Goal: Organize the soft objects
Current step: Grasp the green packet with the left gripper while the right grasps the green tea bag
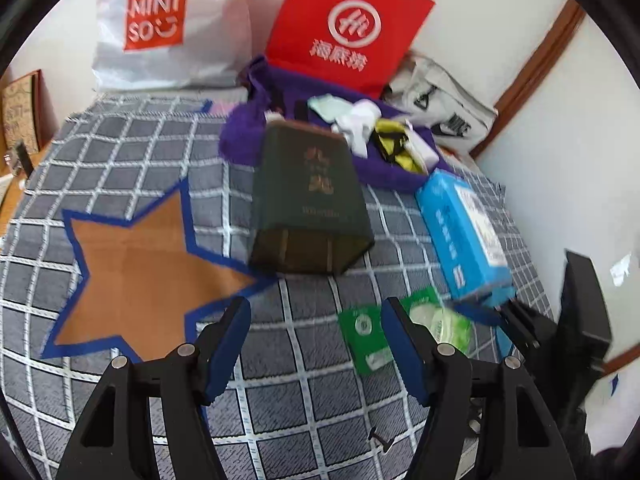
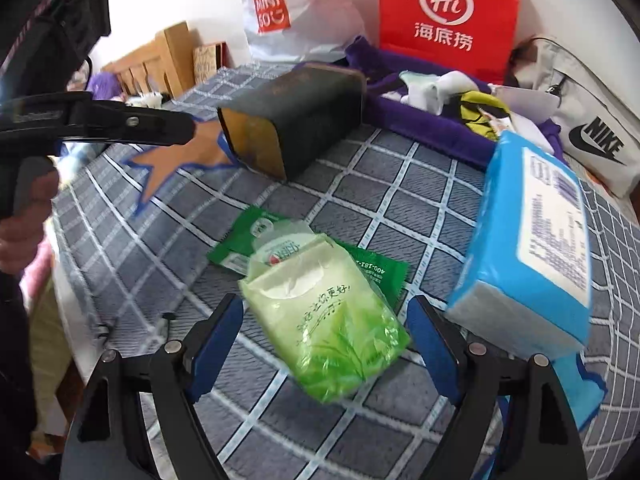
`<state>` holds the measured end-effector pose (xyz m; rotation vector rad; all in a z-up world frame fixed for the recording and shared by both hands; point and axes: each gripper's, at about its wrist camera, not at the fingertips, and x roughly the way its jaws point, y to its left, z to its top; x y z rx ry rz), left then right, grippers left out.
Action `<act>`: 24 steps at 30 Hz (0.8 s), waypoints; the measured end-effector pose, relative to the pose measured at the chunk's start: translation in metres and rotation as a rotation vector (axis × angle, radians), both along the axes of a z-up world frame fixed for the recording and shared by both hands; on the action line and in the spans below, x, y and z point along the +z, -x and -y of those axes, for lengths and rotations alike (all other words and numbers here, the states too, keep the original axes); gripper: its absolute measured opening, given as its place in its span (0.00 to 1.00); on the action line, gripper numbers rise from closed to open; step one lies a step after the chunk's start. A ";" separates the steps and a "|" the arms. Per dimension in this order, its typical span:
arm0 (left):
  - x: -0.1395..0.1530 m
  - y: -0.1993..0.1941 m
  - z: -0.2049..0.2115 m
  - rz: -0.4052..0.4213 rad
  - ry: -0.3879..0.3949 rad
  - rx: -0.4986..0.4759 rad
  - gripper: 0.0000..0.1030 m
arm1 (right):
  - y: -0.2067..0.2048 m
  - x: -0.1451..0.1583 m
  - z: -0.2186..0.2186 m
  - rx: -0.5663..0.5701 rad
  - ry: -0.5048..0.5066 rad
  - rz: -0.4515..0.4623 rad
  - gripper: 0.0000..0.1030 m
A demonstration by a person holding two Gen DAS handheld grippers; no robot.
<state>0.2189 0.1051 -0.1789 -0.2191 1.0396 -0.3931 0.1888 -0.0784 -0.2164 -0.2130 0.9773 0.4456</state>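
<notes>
A light green tissue pack [image 2: 324, 320] lies on the checked bedspread between the open fingers of my right gripper [image 2: 326, 340], on top of a flat dark green packet [image 2: 372, 276]. A blue tissue pack [image 2: 532, 248] lies just right of it. My left gripper [image 1: 316, 344] is open and empty above the bedspread; the dark green packet [image 1: 362, 332] and green pack [image 1: 440, 320] lie by its right finger. A dark green box [image 1: 308, 196] lies on its side further back. The blue pack [image 1: 464, 236] sits at right.
A purple cloth [image 1: 248, 136] holds socks and a yellow-black item [image 1: 396, 144] at the back. A white Miniso bag [image 1: 160, 24], a red paper bag [image 1: 348, 24] and a grey Nike bag [image 1: 444, 108] lean on the wall. An orange star [image 1: 140, 264] marks the bedspread.
</notes>
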 end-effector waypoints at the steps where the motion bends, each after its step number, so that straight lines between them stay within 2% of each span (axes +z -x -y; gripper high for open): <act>1: -0.003 0.000 0.001 -0.002 0.001 -0.013 0.64 | -0.003 -0.006 -0.003 0.001 0.008 -0.017 0.81; 5: -0.012 -0.004 0.011 0.001 -0.010 -0.077 0.64 | 0.006 -0.006 -0.005 0.002 0.014 0.060 0.75; 8: -0.022 -0.009 0.029 -0.012 -0.056 -0.145 0.64 | 0.016 -0.001 0.006 -0.021 -0.002 0.076 0.73; 11: -0.024 -0.010 0.048 0.022 -0.085 -0.223 0.64 | 0.026 0.003 0.027 -0.075 -0.033 0.059 0.73; 15: -0.028 -0.017 0.071 0.019 -0.049 -0.308 0.64 | 0.044 0.009 0.051 -0.142 -0.005 0.070 0.73; 18: -0.036 -0.020 0.087 0.019 -0.098 -0.340 0.64 | 0.056 0.011 0.071 -0.194 -0.023 0.056 0.73; 21: -0.040 -0.019 0.093 0.034 -0.112 -0.360 0.64 | 0.059 0.007 0.088 -0.255 -0.064 0.011 0.73; 24: -0.040 -0.012 0.092 0.011 -0.081 -0.393 0.64 | 0.066 0.005 0.101 -0.286 -0.127 -0.007 0.73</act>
